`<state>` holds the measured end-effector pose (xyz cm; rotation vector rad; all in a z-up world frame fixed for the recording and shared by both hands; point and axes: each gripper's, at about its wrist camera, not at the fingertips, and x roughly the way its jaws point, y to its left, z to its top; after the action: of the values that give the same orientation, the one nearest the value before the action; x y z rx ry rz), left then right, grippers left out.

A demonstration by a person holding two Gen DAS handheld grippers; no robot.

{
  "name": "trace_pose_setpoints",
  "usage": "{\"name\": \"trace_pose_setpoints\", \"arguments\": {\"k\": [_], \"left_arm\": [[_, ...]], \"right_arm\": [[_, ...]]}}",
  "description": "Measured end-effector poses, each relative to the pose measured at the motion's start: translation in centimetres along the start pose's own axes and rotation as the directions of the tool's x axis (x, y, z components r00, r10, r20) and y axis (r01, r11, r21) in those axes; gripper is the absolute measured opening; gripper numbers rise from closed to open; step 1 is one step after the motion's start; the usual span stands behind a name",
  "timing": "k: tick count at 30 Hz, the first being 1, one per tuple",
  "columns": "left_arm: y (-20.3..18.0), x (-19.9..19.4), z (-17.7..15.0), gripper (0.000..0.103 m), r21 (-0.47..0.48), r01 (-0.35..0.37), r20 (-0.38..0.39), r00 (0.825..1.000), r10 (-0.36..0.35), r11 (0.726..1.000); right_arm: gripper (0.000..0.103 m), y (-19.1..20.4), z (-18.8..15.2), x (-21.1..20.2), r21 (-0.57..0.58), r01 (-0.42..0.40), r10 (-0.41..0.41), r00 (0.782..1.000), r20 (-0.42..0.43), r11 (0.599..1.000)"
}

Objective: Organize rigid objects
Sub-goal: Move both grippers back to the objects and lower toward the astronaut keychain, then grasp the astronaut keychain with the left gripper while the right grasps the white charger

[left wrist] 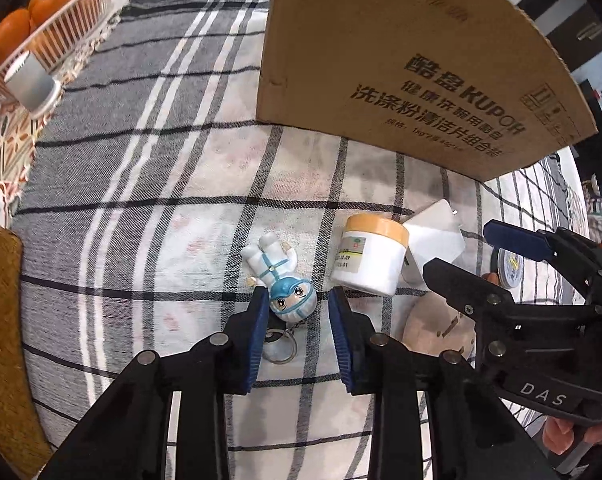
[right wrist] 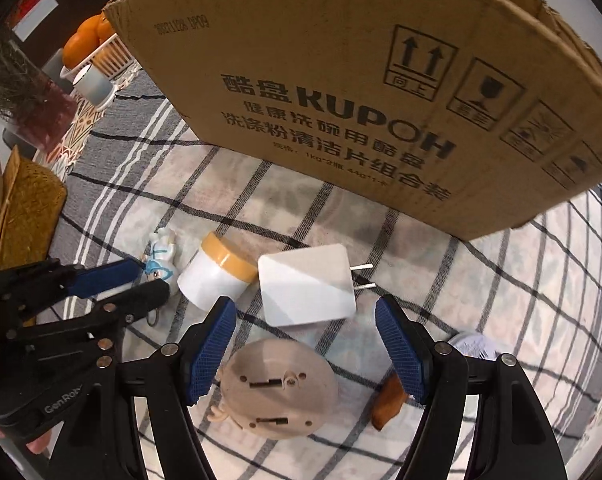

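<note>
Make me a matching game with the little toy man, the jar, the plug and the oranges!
Things:
1. toy figure keychain
2. jar
3. white plug
4. oranges

Places or looks:
A. in the slatted basket
B. two metal prongs sticking out
C. yellow lid, lying on its side
D. between the left hand-held gripper's fingers

Pairs: 1-D, 2-C, 3-B, 4-A
</note>
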<state>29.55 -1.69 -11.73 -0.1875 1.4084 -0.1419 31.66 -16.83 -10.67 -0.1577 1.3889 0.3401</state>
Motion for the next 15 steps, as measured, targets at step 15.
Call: {"name": "trace_pose_setpoints", "arguments": {"k": [15], "left_arm": [[0.5, 1.7, 0.5, 0.028, -0.061, -0.007, -0.013, 1.0, 0.006, 0.998]], "right_arm": [[0.073, 0.3, 1.1, 2.0, -0.042, -0.011, 0.01, 1.0, -0.015, 0.999]]}}
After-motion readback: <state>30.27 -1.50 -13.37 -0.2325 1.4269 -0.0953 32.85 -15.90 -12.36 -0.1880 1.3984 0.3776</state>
